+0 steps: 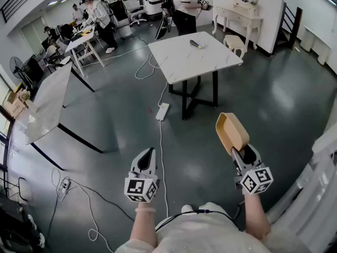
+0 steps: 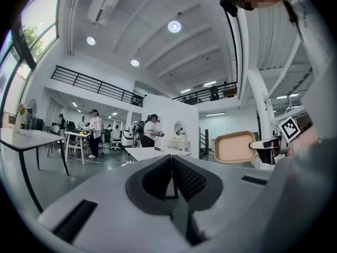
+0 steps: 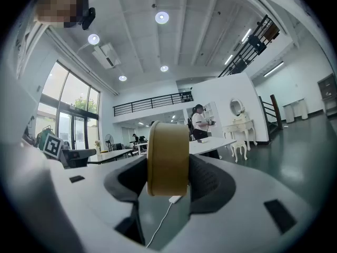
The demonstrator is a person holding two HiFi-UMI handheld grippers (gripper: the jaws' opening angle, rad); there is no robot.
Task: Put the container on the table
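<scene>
A: Dark grey floor (image 1: 105, 115), big open hall, people at desks in the back. White table (image 1: 195, 54) stands ahead, with a small dark item (image 1: 196, 44) on top.

B: Container?

A: Tan container (image 1: 231, 132) is in the right gripper (image 1: 245, 156), up in the air over the floor and well apart from the table. It is tipped on its side, with the open face toward the left gripper (image 1: 148, 153).

B: Right claw state?

A: Clamped on the container's rim. In the right gripper view both pads press the tan wall (image 3: 168, 157) between them.

B: Left claw?

A: Jaws are together with nothing between them, as the left gripper view shows it. It is held level beside the right one, the two apart.

B: Anything else on the floor?

A: White power strip (image 1: 162, 111) with a cable (image 1: 161, 157) running back toward the person. White dressing table (image 1: 239, 13) with a stool (image 1: 234, 42) sits by the far wall.
</scene>
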